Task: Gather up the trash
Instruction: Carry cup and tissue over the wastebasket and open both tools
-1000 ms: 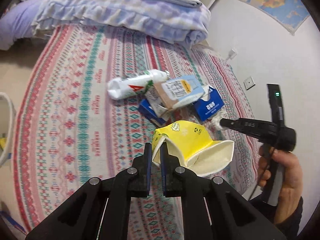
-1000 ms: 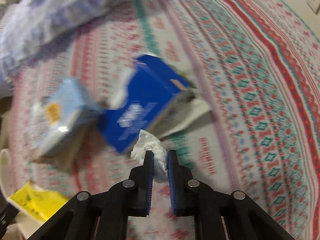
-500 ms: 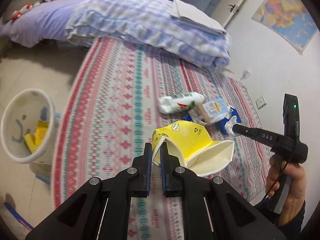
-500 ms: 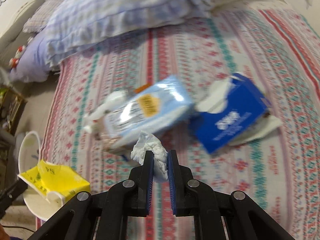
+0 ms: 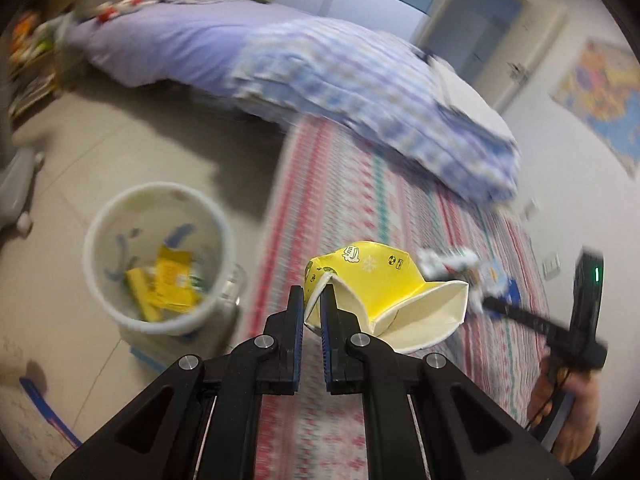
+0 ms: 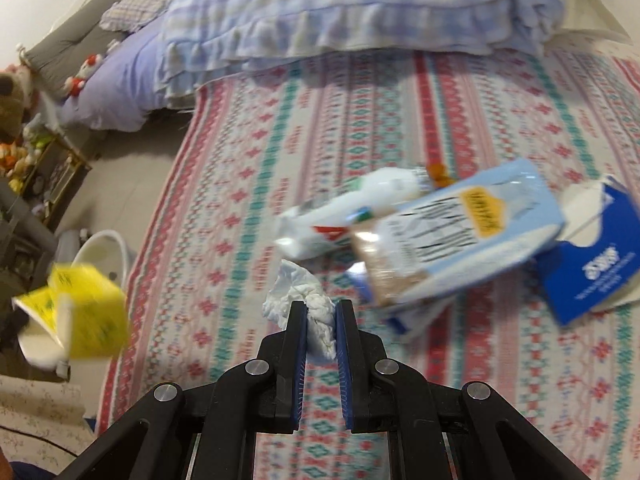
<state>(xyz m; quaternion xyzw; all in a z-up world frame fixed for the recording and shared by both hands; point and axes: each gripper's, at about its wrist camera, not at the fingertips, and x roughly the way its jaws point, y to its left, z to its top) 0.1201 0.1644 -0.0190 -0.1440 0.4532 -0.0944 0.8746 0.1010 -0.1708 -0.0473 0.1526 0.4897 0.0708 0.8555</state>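
We hold the flattened yellow carton (image 5: pixel 376 288) in our left tongs (image 5: pixel 311 304), which are nearly closed on one folded edge, and the crumpled white tissue (image 6: pixel 308 304) in our right tongs (image 6: pixel 321 320), pinched tight between both pads. The step in hand looks like carrying both to the white wastebasket (image 5: pixel 160 256) on the floor beside the bed (image 5: pixel 352 216). To do it well, we should bring the carton fully over the rim before letting go, since it hangs forward and to the right of the tongs and may tip out sideways. The carton is above the bed's edge, near the bin but not yet over it. A white bottle (image 6: pixel 360 204), pale blue packet (image 6: pixel 460 236) and blue tissue box (image 6: pixel 592 272) lie on the patterned bedspread, well ahead of the right tongs.
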